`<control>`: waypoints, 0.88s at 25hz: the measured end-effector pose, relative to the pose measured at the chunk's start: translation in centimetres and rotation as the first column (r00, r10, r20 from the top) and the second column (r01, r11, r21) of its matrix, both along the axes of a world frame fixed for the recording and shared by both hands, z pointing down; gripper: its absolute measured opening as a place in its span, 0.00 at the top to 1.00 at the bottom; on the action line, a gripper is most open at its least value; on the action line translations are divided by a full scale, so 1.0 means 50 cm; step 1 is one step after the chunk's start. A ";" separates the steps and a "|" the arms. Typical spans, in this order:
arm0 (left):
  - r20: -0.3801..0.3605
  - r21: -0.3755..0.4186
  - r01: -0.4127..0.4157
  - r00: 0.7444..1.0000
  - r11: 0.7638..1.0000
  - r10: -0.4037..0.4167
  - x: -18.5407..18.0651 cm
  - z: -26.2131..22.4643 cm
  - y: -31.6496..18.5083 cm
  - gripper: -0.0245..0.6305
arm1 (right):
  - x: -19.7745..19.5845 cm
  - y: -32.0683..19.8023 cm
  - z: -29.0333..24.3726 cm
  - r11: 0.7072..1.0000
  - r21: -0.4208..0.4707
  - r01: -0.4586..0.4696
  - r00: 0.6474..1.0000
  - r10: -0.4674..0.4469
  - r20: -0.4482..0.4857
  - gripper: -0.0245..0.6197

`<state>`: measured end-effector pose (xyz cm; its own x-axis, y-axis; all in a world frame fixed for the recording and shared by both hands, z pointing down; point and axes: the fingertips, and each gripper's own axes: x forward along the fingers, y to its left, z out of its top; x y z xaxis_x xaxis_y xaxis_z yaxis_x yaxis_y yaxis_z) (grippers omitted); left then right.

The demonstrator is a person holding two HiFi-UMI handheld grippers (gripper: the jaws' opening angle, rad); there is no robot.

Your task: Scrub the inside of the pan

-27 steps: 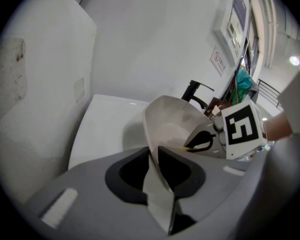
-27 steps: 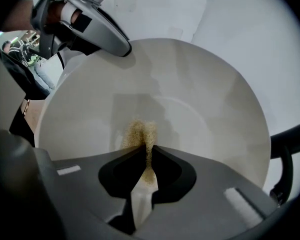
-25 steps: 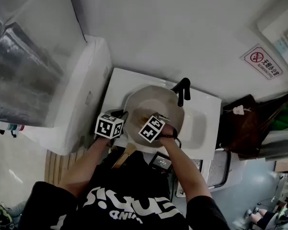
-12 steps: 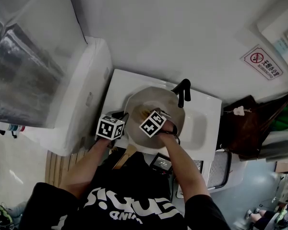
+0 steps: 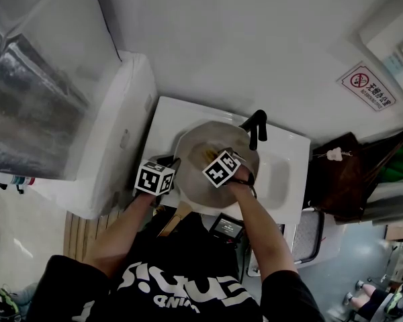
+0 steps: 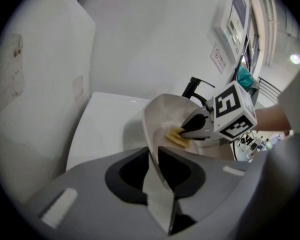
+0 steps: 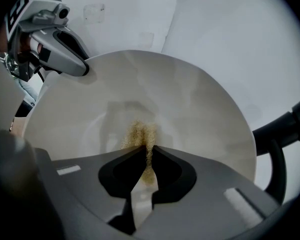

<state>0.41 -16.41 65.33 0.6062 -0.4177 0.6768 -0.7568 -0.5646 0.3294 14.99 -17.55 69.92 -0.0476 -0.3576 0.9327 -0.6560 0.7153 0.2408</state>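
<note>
Grip first: the left hand-held gripper (image 6: 155, 158) has its jaws closed on the near rim of the pan (image 7: 195, 104), with the thin pale wall of the pan running up between them. The right hand-held gripper (image 7: 149, 151) points steeply down into the pan, and its jaws are pinched narrow on one yellow sponge (image 7: 140, 133). The sponge's fuzzy end sticks out past the tips and presses on the pan's floor near the middle.

Two hand-held grippers are in play, each with one marker cube: the left cube (image 5: 154, 178) is at the pan's left edge and the right cube (image 5: 221, 168) is above its inside. There is one pan, round and light-coloured, and from the left gripper view it leans with its open side toward the right hand-held gripper.

The pan occupies the left part of one white sink (image 5: 282, 180). One black tap (image 5: 255, 127) rises just behind the pan's far rim. Farther out, one no-smoking sign (image 5: 366, 86) hangs on the wall, and one dark bag (image 5: 339, 176) is to the right of the sink.
</note>
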 end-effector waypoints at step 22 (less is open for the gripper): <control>0.005 0.040 -0.051 0.999 0.998 0.051 0.004 -0.018 0.024 0.88 | -0.041 0.055 -0.162 0.984 0.139 -0.113 0.960 0.072 0.269 0.90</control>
<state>0.61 -15.19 64.45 0.6250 -0.4132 0.6623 -0.7277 -0.6154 0.3028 12.96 -14.81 61.82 -0.2433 -0.5078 0.8264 -0.7720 0.6172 0.1520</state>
